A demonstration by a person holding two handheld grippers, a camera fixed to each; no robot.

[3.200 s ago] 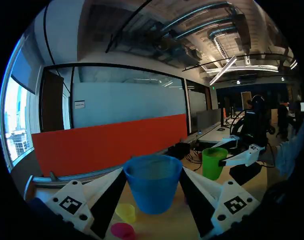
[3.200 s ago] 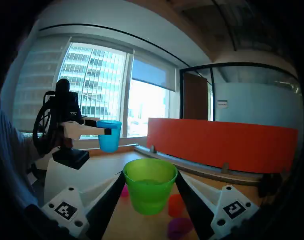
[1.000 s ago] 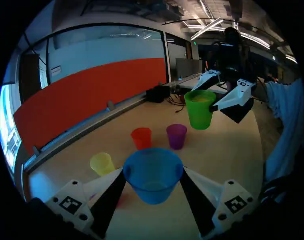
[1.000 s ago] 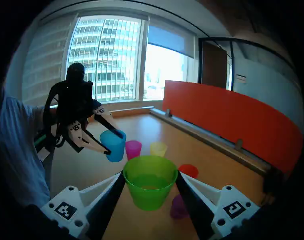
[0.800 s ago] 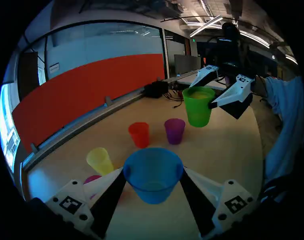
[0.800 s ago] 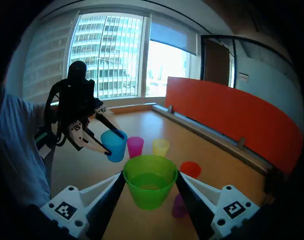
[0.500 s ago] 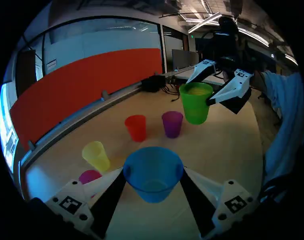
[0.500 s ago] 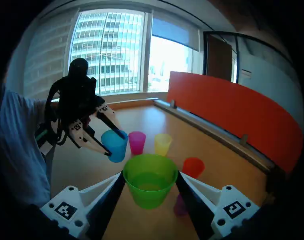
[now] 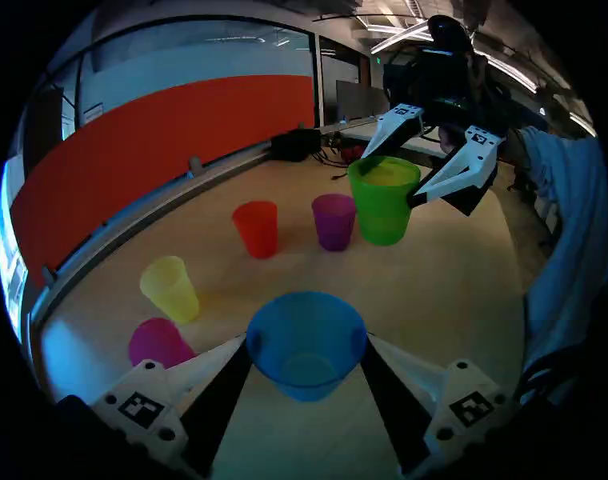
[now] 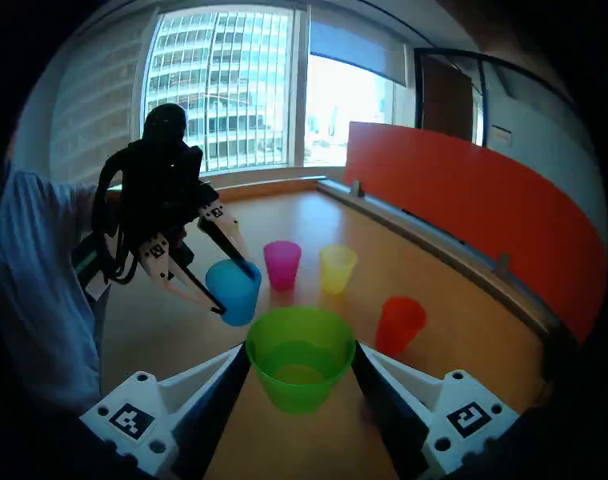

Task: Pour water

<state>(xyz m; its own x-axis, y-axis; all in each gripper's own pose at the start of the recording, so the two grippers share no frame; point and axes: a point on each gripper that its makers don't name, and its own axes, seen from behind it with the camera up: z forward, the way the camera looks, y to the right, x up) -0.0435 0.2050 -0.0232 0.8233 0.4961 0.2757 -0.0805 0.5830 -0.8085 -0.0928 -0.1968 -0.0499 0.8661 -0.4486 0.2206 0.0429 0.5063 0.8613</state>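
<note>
we are lowering both cups toward the bench since a second ago, and they are drawing closer together. the right gripper is pressing its jaws tight on the green cup, which is carrying water; the left gripper is likewise clamping the blue cup. both cups are standing upright, long axes vertical, mouths up. from the green cup the blue one is sitting ahead and to the left, so we are judging the pour must tip that way.
</note>
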